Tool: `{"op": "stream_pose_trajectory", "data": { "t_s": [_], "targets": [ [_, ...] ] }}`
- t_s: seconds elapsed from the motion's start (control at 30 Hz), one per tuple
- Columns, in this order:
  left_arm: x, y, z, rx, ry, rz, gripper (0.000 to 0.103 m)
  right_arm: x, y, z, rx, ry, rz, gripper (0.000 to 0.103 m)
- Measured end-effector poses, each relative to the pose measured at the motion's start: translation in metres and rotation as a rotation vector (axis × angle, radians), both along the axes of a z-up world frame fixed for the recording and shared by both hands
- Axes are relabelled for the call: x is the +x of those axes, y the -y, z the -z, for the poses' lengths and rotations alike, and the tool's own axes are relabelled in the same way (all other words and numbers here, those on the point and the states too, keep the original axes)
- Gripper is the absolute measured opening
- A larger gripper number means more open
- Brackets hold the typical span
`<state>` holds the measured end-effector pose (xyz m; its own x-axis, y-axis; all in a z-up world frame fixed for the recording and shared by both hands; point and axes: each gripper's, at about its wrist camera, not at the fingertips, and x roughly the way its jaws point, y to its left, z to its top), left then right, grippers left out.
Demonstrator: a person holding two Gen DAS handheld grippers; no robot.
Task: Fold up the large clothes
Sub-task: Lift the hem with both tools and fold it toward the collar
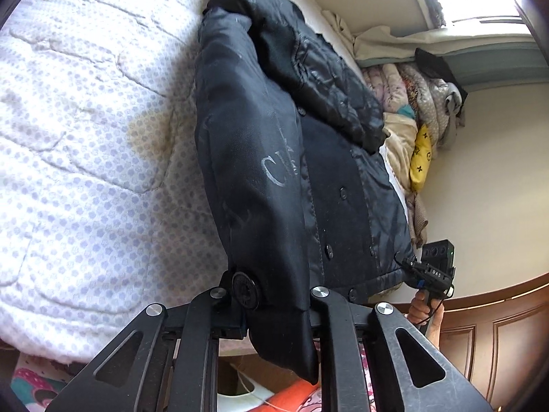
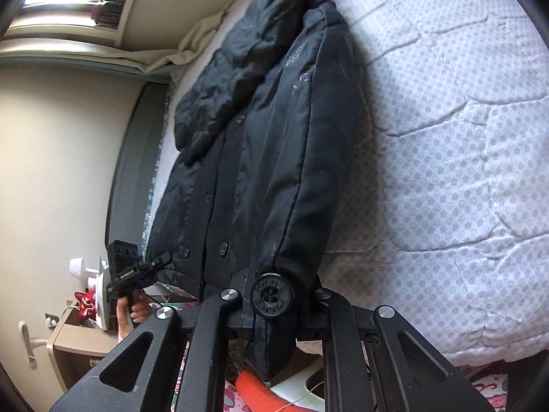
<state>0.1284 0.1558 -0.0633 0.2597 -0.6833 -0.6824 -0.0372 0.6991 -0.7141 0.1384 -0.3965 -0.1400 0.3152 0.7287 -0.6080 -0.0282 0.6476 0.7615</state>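
A large black padded coat (image 1: 274, 130) with a hood and buttons lies lengthwise on the bed; it also fills the middle of the right wrist view (image 2: 260, 144). My left gripper (image 1: 274, 304) is shut on a hem corner of the coat beside a big black button (image 1: 244, 288). My right gripper (image 2: 274, 304) is shut on the other hem corner by a big button (image 2: 272, 294). Each gripper shows in the other's view, held by a hand: the right one (image 1: 434, 271), the left one (image 2: 133, 273).
The bed has a white quilted cover with lilac dots (image 1: 85, 130). Folded blankets and a yellow pillow (image 1: 420, 158) are piled by the wall. A wooden door (image 1: 494, 336), a small cabinet (image 2: 75, 340) and a patterned floor mat (image 2: 487, 398) lie below the bed edge.
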Motion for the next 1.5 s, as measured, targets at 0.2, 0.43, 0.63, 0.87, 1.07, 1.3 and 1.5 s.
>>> {"op": "stream_pose_trajectory", "data": {
  "t_s": [0.2, 0.43, 0.63, 0.87, 1.07, 1.3, 1.5],
  "targets": [
    [-0.019, -0.008, -0.009, -0.015, 0.022, -0.012, 0.016, -0.018, 0.003, -0.009, 0.037, 0.022, 0.005, 0.007],
    [-0.045, -0.012, -0.029, -0.013, 0.041, 0.006, 0.016, -0.050, 0.000, -0.024, 0.072, 0.050, 0.008, 0.007],
    [-0.075, -0.016, -0.044, -0.018, 0.045, 0.020, 0.016, -0.079, 0.002, -0.039, 0.096, 0.084, 0.011, 0.007],
    [-0.095, -0.011, -0.057, -0.061, 0.048, 0.035, 0.016, -0.107, 0.016, -0.045, 0.137, 0.096, 0.051, 0.007],
    [-0.060, -0.020, -0.055, -0.134, 0.043, -0.018, 0.017, -0.088, 0.023, -0.055, 0.125, 0.148, 0.057, 0.007],
    [0.012, -0.026, -0.057, -0.170, 0.032, -0.117, 0.019, -0.023, 0.001, -0.081, 0.087, 0.159, 0.094, 0.007],
    [0.076, -0.025, -0.053, -0.133, 0.010, -0.172, 0.022, 0.046, -0.015, -0.093, 0.028, 0.137, 0.154, 0.009]
  ]
}}
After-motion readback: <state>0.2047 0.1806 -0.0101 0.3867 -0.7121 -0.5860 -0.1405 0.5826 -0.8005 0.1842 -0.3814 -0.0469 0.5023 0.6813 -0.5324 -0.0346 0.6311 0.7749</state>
